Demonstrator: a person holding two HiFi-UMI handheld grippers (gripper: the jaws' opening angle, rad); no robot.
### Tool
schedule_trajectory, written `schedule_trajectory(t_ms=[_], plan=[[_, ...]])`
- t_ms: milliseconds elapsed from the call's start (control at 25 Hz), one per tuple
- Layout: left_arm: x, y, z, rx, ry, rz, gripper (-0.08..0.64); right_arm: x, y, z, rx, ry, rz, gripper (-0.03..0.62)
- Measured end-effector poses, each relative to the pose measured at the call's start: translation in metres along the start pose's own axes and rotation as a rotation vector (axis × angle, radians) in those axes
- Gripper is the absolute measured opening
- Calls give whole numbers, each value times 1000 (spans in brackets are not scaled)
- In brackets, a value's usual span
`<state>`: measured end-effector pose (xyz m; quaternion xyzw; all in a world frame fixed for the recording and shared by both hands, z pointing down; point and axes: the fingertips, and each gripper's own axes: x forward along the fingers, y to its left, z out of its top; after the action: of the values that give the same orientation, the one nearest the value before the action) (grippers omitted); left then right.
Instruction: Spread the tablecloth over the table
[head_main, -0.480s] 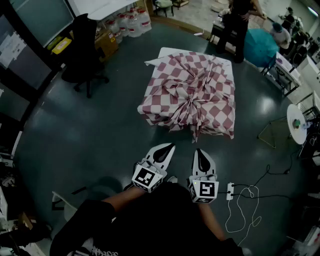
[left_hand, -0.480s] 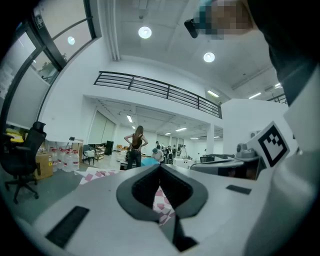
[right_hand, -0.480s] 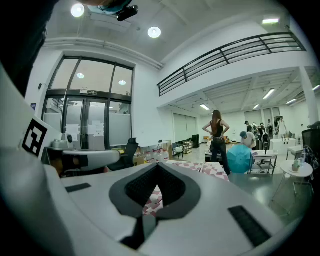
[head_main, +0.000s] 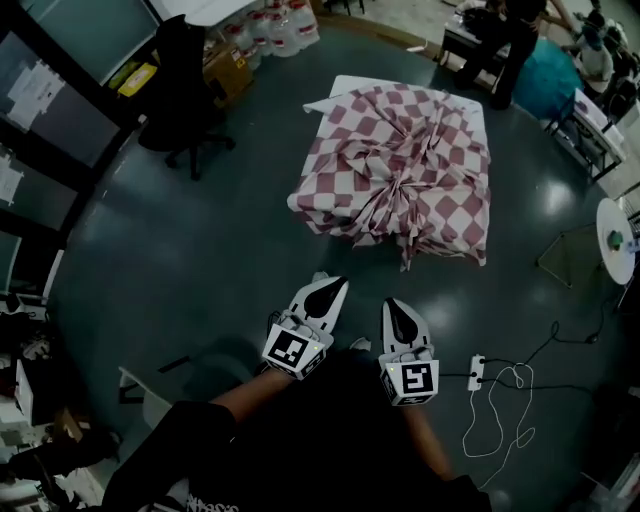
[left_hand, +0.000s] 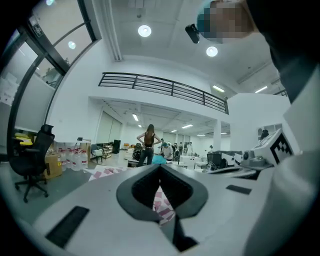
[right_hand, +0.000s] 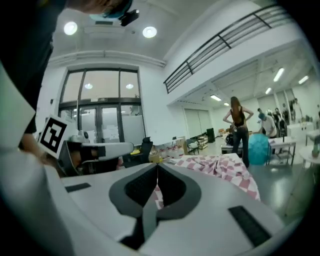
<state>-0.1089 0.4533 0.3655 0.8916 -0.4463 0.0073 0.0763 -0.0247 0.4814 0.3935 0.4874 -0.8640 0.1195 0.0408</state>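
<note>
You held the left tongs (head_main: 338, 285) and the right tongs (head_main: 392, 304) side by side in front of you, each pair pressed together on nothing, above the grey-green floor (head_main: 200, 260). A white power strip (head_main: 476, 372) lay on the floor just to their right. Well ahead, the red-and-white checked tablecloth (head_main: 400, 170) sat bunched and creased atop the worktop (head_main: 350, 83), with a black office chair (head_main: 185, 70) off to its left.
</note>
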Motion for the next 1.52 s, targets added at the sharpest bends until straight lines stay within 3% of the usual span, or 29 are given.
schedule_trajectory(t_ms=[120, 440, 560, 720, 960, 1000, 1160, 1360, 1520], plan=[[4, 17, -3, -32, 12, -17, 15, 12, 2, 7, -70, 10, -10, 17], [46, 60, -25, -49, 66, -99, 14, 61, -19, -11, -19, 136, -21, 17], [70, 80, -24, -69, 42, -139, 15, 97, -31, -7, 4, 162, -7, 17], [103, 111, -13, -60, 51, -214, 15, 153, -52, 21, -6, 87, -51, 17], [148, 173, -14, 54, 79, -236, 15, 225, -87, 30, 6, 149, -105, 16], [154, 183, -18, 41, 95, -235, 15, 231, -92, 30, 2, 159, -122, 16], [185, 219, -30, -151, 140, -193, 15, 241, -121, 23, -5, 170, -240, 15], [223, 239, -56, -194, 189, -159, 15, 249, -169, -7, 24, 230, -294, 17], [241, 259, -126, -270, 310, -102, 15, 261, -215, -51, 11, 303, -295, 16]])
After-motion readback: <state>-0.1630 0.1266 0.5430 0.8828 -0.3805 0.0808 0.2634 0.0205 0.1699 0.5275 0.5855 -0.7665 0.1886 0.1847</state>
